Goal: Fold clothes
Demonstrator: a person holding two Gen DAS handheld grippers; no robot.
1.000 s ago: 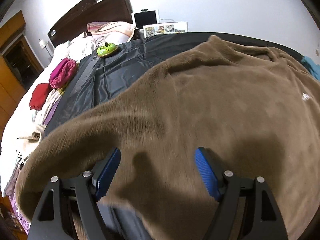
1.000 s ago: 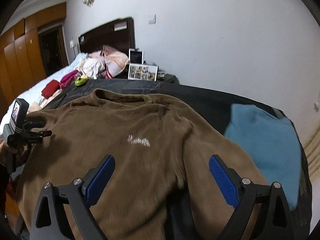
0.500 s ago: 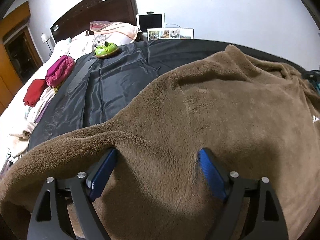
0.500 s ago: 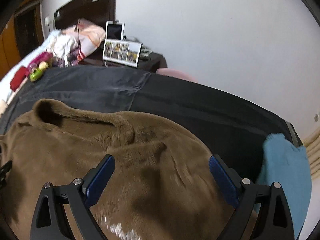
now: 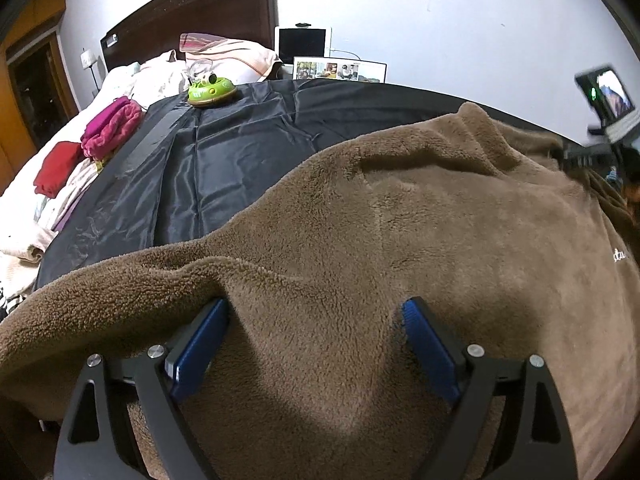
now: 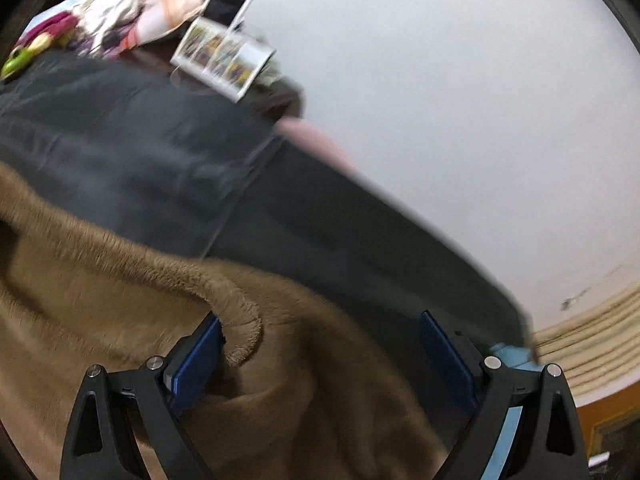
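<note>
A brown fleece sweater point(image 5: 420, 220) lies spread on a black sheet point(image 5: 224, 152) over the bed. My left gripper point(image 5: 316, 344) is open, its blue pads pressed down into the fleece near the shoulder and sleeve, with fabric between the jaws. My right gripper point(image 6: 320, 356) is open at the sweater's point(image 6: 120, 320) collar edge, where a rolled fold of fleece sits against the left pad. The right wrist view is blurred. The other gripper's camera shows at the far right of the left wrist view point(image 5: 608, 100).
A green toy point(image 5: 210, 90) sits on the black sheet point(image 6: 160, 160) at the back. Pink point(image 5: 112, 126) and red point(image 5: 56, 168) folded clothes lie on the white bedding at left. A blue garment point(image 6: 508, 354) lies to the right. A photo frame point(image 5: 340, 70) and pillows point(image 5: 224, 54) stand by the headboard.
Both grippers have dropped from above the sweater onto it. The left pressed into the fleece near the sleeve; the right swung forward to the collar edge, tilting its view.
</note>
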